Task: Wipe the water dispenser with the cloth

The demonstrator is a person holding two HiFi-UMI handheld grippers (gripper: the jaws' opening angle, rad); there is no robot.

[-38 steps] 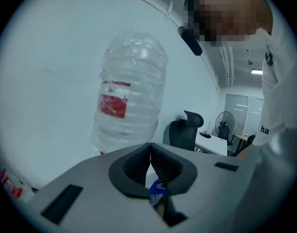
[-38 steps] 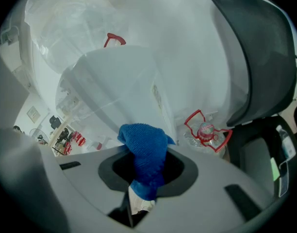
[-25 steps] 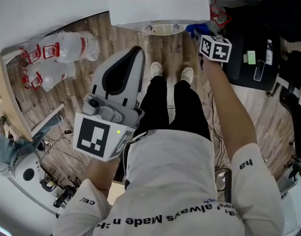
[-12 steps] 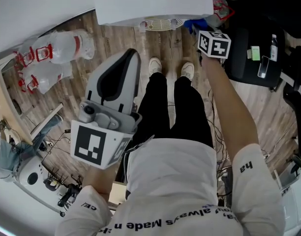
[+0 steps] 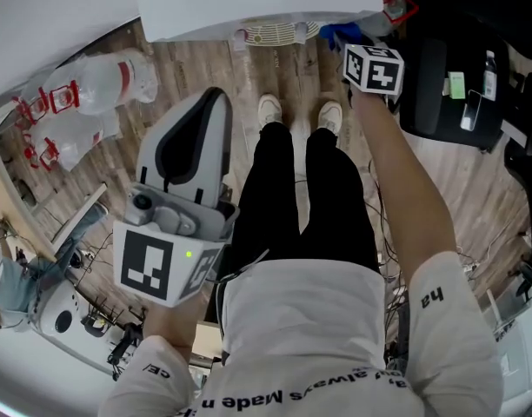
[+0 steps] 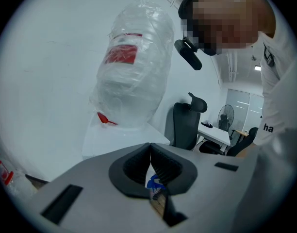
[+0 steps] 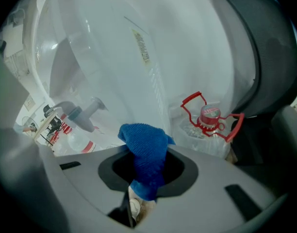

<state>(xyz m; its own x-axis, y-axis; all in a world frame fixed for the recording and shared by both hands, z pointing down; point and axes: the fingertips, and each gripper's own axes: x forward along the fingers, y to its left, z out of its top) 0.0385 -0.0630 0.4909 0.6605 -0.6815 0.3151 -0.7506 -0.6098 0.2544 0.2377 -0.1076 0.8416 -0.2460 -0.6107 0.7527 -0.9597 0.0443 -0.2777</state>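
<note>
Pinching the blue cloth (image 7: 144, 140) in the right gripper (image 7: 147, 160), with the pads clamped on its middle and a bunch of it standing up past the tips. Reaching that gripper out to the white front of the water dispenser (image 5: 249, 7), just beside the drip grille (image 5: 279, 31); being unable to confirm contact between cloth and panel. Holding the left gripper (image 6: 150, 150) well back at the person's left side, with pads pressed together on nothing, aiming up at the film-wrapped bottle (image 6: 134, 67) atop the dispenser. Noting spare bottles (image 5: 92, 94) lying on the wood floor (image 5: 201, 63), left of the unit.
</note>
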